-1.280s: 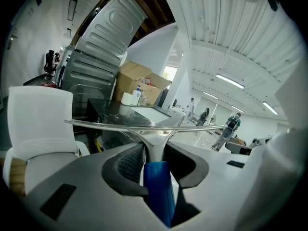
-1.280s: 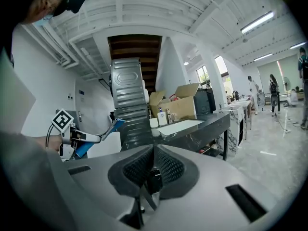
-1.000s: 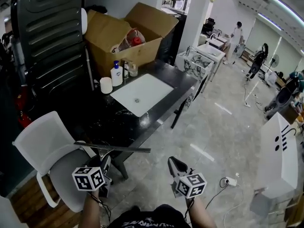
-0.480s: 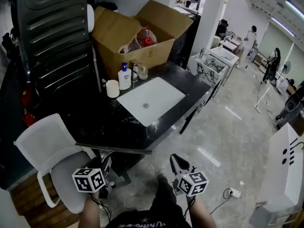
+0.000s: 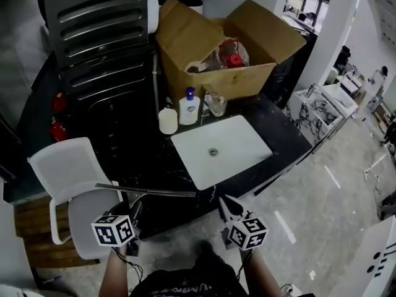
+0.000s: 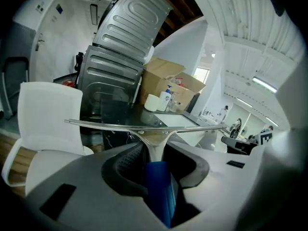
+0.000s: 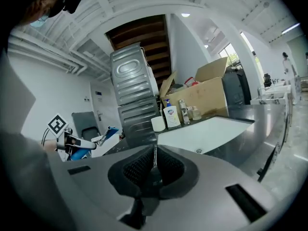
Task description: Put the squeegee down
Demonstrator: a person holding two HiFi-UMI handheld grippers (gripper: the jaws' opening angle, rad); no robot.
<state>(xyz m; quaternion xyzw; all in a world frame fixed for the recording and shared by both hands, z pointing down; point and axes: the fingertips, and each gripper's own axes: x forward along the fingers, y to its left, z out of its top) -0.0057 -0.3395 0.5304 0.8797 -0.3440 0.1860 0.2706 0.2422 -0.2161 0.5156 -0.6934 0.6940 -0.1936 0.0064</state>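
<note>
The squeegee [image 5: 148, 191] has a long metal blade and a blue handle [image 6: 159, 186]. My left gripper [image 5: 135, 210] is shut on that handle and holds the blade level, just above the front edge of the black countertop [image 5: 148, 159]. In the left gripper view the blade [image 6: 144, 127] spans the picture ahead of the jaws, and the left gripper [image 6: 155, 150] clamps the handle from both sides. My right gripper [image 5: 224, 204] hovers at the counter's edge to the right of the blade. The right gripper [image 7: 154, 158] is shut with nothing in it.
A white sink [image 5: 238, 156] is set in the countertop. Behind it stand a soap bottle [image 5: 188, 107], a white roll [image 5: 167, 121], a glass [image 5: 215, 104] and an open cardboard box [image 5: 204, 48]. A white chair [image 5: 68, 172] sits at the left, under a grey ribbed panel [image 5: 99, 17].
Both grippers have come closer to the counter, whose sink now lies straight ahead. The squeegee stays level in the left gripper. The right gripper stays shut.
</note>
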